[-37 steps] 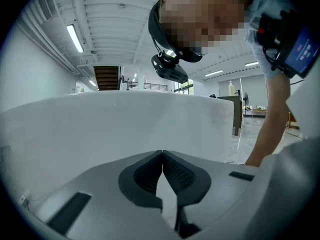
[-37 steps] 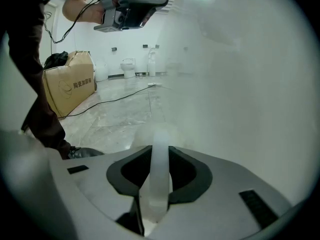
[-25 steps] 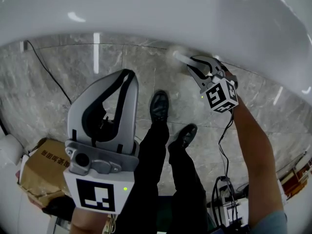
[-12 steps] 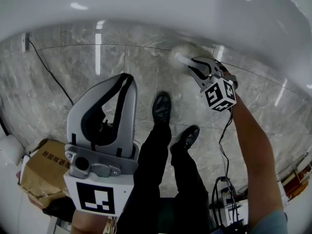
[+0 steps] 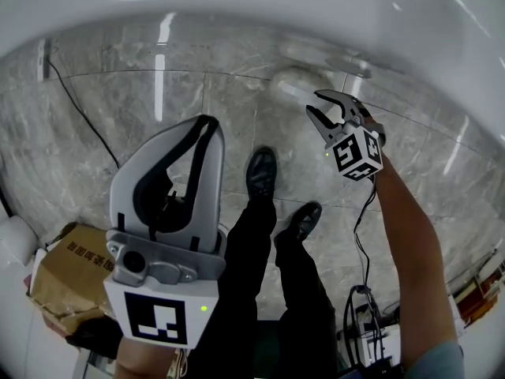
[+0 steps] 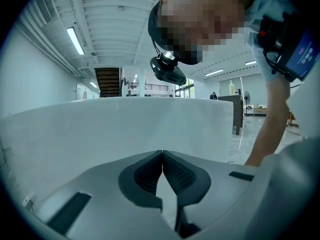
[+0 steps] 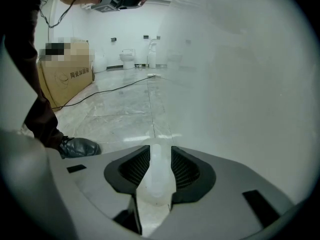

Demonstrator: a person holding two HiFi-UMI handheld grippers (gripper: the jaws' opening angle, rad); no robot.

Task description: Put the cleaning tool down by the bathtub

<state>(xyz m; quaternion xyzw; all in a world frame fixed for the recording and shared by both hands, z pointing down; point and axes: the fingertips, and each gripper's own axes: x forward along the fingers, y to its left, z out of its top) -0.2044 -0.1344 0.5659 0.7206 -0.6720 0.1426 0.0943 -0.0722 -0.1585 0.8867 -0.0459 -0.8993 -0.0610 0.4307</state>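
The cleaning tool (image 5: 293, 81) is a pale, blurred brush lying on the marble floor against the white bathtub (image 5: 237, 6). My right gripper (image 5: 314, 103) hovers just behind it, its jaws opening. In the right gripper view the tool's whitish handle (image 7: 156, 179) still lies between the pads of my right gripper (image 7: 160, 148), and small gaps show on both sides. The bathtub wall (image 7: 240, 84) fills the right of that view. My left gripper (image 5: 207, 121) is held up near my body, shut and empty, with its tips (image 6: 162, 154) touching and pointing at the tub's side (image 6: 100, 129).
My black shoes (image 5: 259, 172) stand on the marble floor between the two grippers. A cardboard box (image 5: 63, 271) sits at the lower left. A black cable (image 5: 79, 117) runs across the floor at the left, and more cables (image 5: 359, 306) lie at the lower right.
The right gripper's jaws have spread apart. The white handle that stuck out of them now lies loose, and the brush head rests by the tub. The left gripper has hardly moved.
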